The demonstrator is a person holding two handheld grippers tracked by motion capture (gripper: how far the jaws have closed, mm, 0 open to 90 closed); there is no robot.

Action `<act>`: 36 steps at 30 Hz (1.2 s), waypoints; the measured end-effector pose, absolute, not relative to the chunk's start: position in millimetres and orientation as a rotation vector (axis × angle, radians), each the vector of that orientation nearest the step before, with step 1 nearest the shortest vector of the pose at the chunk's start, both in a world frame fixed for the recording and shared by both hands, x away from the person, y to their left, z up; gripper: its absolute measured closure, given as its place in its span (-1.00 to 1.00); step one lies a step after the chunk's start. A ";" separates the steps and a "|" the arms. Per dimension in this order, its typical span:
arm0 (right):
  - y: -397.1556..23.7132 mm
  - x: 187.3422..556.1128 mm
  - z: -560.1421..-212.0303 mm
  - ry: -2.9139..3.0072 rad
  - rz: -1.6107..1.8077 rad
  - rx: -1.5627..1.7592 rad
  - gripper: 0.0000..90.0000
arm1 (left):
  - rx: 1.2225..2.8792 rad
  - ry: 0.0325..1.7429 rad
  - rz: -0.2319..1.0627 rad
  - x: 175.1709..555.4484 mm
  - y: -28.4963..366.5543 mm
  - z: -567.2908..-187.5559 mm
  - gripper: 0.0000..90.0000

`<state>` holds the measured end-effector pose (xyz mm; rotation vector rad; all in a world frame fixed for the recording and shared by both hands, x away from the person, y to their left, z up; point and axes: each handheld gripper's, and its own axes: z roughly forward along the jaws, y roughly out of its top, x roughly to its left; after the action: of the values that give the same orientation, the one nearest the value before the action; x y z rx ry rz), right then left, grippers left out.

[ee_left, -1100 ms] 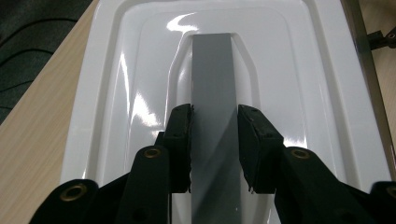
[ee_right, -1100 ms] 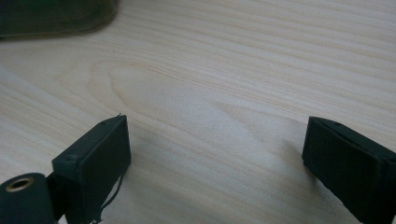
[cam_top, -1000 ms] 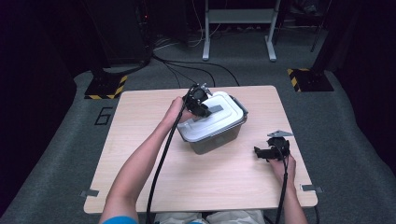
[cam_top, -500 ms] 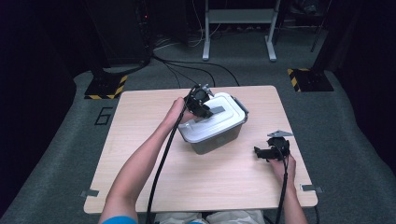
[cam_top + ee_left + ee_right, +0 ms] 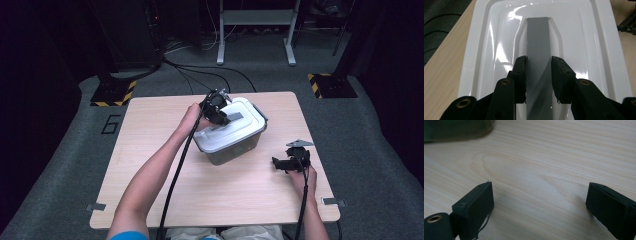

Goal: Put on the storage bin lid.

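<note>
Left tool [image 5: 538, 75] is clamped on the lid's grey handle [image 5: 537, 40]; right tool [image 5: 539, 205], jaws apart, rests near the surface's [image 5: 150, 130] right edge.

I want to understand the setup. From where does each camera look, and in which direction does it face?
High view: above the person's side, facing forward and down on the table; both forearms show.
Left gripper view: rides the left gripper, looking along its jaws, closed on the grey handle.
Right gripper view: rides the right gripper, facing bare tabletop.
Shared: the white lid.
</note>
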<state>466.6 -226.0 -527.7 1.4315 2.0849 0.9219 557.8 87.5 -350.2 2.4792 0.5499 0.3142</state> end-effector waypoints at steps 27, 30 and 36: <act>-226.6 466.1 -527.5 2.095 0.918 1.425 -0.83 | 2.429 0.657 0.344 552.1 104.7 -340.6 -0.51; -226.6 466.2 -527.5 2.095 0.918 1.425 -0.83 | 2.369 0.700 0.380 541.6 131.2 -336.2 -0.66; -226.3 465.9 -527.5 2.094 0.918 1.429 -0.83 | 2.302 0.820 0.447 517.8 195.7 -351.0 -0.71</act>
<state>465.9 -226.3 -527.5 1.4288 2.0936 0.9184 517.8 195.7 -351.0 2.3016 0.8199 0.4473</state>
